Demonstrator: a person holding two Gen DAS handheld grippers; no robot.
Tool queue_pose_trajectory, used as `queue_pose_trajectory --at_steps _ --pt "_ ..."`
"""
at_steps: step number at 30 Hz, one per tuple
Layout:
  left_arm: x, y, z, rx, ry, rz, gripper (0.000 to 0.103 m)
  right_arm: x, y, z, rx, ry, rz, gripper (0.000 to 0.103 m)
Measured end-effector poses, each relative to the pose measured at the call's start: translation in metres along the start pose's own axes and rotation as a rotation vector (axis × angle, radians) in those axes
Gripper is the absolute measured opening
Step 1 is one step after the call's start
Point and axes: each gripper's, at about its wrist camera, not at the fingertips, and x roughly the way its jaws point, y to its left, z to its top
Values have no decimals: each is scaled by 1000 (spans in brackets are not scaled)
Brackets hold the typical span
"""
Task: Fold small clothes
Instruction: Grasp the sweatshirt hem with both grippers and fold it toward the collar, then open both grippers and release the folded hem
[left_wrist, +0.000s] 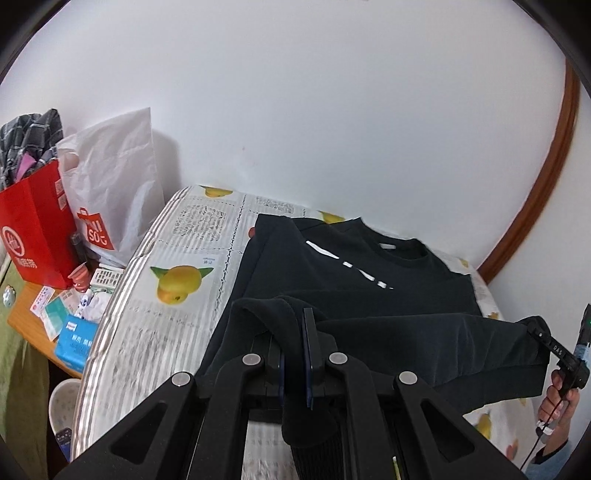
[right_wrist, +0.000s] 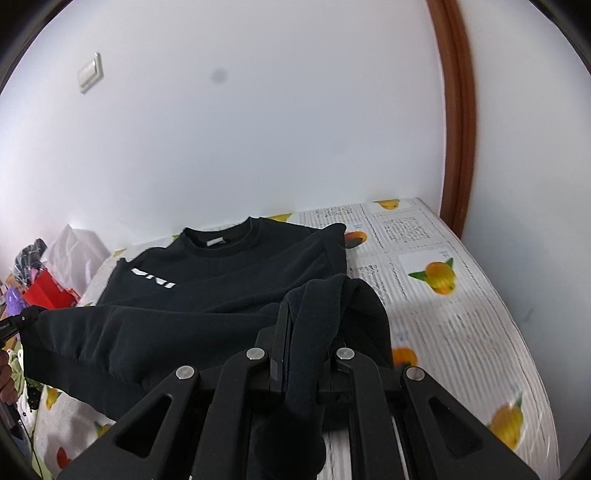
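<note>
A black sweatshirt (left_wrist: 332, 273) with white lettering lies on a table covered with a fruit-print cloth (left_wrist: 177, 266), its collar toward the wall. My left gripper (left_wrist: 293, 332) is shut on the sweatshirt's lower hem at its left corner. My right gripper (right_wrist: 306, 332) is shut on the hem at the right corner of the sweatshirt (right_wrist: 229, 280). The hem hangs lifted and stretched between the two grippers, above the table's near edge. The right gripper also shows at the far right of the left wrist view (left_wrist: 543, 332), and the left gripper at the far left of the right wrist view (right_wrist: 14, 321).
A red paper bag (left_wrist: 37, 236) and a white plastic bag (left_wrist: 110, 184) stand on a side table (left_wrist: 22, 314) to the left, among small boxes and packets. A white wall lies behind the table. A brown door frame (left_wrist: 546, 177) stands at the right.
</note>
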Motion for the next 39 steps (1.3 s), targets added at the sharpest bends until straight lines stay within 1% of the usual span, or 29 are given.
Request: queue_pose_trajectory --at_steps 6,12,16,21,25,27,28,29,30,33,35,37,38,39 --pt "43 -1 7 24 30 40 8 54 -1 9 -9 63 -21 8" --pt "80 5 4 26 68 79 8 104 -14 3 6 135 -40 9" --pt "92 12 1 22 90 76 8 130 -23 -1 18 170 -42 9" --pt "96 9 -1 47 106 88 10 144 -26 -3 10 189 -51 10" --pt "96 7 -1 63 123 88 11 140 -27 -4 -3 215 -39 18" --pt "94 7 -1 66 128 80 12 132 -27 -5 -16 225 -48 32" --pt "92 7 -2 67 136 80 13 123 -27 -7 -31 215 -52 35" --pt "91 7 -3 68 144 79 14 117 -27 -9 -39 207 -52 37" --pt "87 7 -4 68 152 75 15 108 -27 -12 -49 198 -53 38" --pt "69 11 -9 67 136 38 19 75 -34 -22 -60 158 -27 38" --pt "58 17 -13 65 120 31 28 52 -44 -26 -51 103 -36 38" --pt "49 26 -17 54 103 34 52 38 -59 -28 -9 55 -73 38" --pt "47 31 -19 50 97 42 54 36 -66 -29 19 50 -81 38" --pt "45 37 -21 40 93 53 55 38 -73 -31 45 62 -80 38"
